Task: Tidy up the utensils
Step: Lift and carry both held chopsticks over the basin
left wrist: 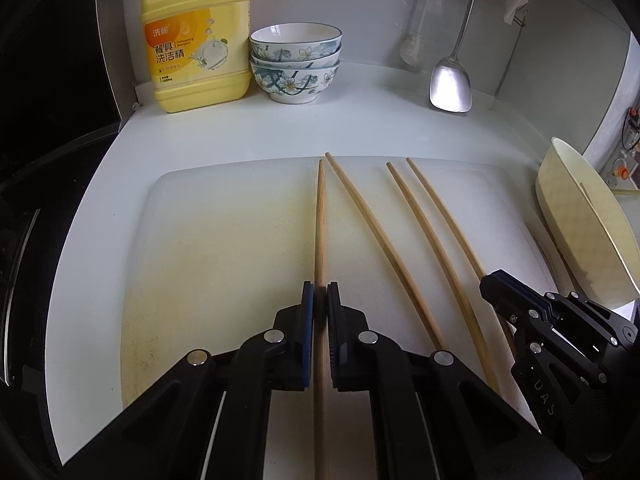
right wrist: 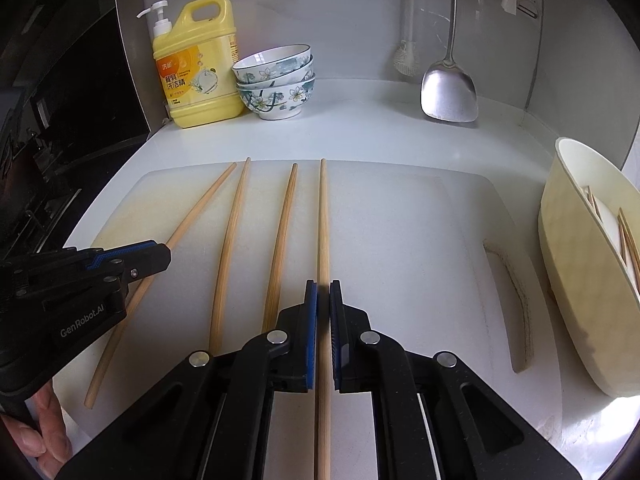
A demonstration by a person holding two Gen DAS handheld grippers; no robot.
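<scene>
Four wooden chopsticks lie side by side on a white cutting board [left wrist: 220, 240]. My left gripper [left wrist: 321, 292] is shut on the leftmost chopstick [left wrist: 320, 220], which runs straight between its blue pads. My right gripper [right wrist: 323, 288] is shut on the rightmost chopstick [right wrist: 322, 220]. The two middle chopsticks [right wrist: 228, 248] [right wrist: 282, 240] lie free between them. In the right wrist view the left gripper [right wrist: 160, 256] shows at the left, over its chopstick [right wrist: 200, 208]. In the left wrist view the right gripper [left wrist: 496, 280] shows at the right. A cream utensil holder [right wrist: 580, 240] with several chopsticks [right wrist: 628, 240] inside stands at the right.
Against the back wall stand a yellow detergent bottle [left wrist: 196, 40] and three stacked floral bowls [left wrist: 296, 64]. A steel spatula [left wrist: 450, 84] and a white brush [left wrist: 412, 48] hang there. A dark stove [left wrist: 40, 160] borders the left. A person's fingers [right wrist: 44, 440] hold the left gripper.
</scene>
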